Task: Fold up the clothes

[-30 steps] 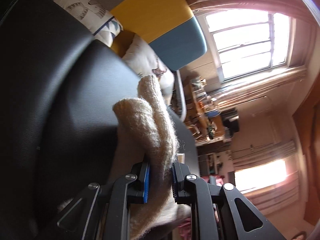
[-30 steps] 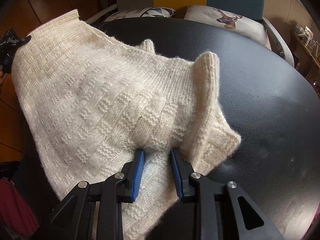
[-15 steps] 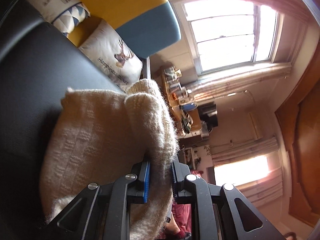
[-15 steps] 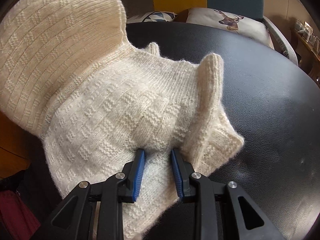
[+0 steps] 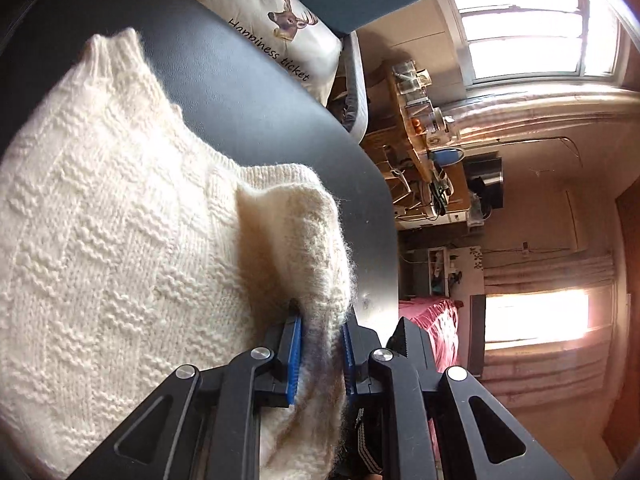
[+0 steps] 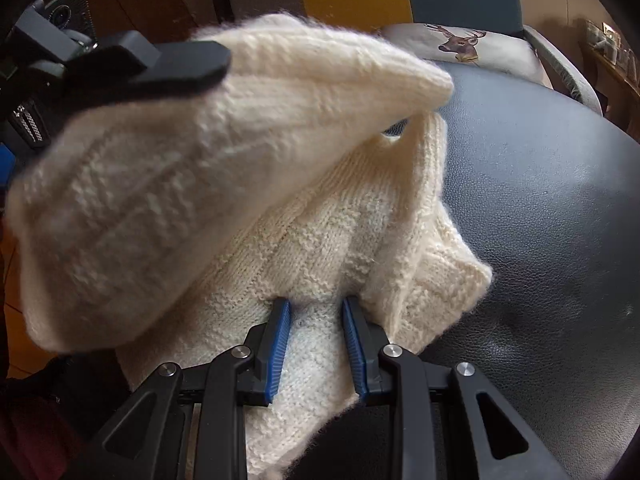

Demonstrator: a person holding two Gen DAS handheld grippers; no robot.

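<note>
- Left claw is clenched on a fold of the cream knit sweater.
- Right claw grips the sweater's edge over the black tabletop.

Daylight pours in from two windows on the left wrist view's right side, both blown out to white glare. It gives the room a warm pinkish cast. Fisheye bending curves the frame edges, and the corners go dark. In the right wrist view the lifted cream sweater is smeared by motion blur, and soft sheen lies on the black leather bench.
</note>
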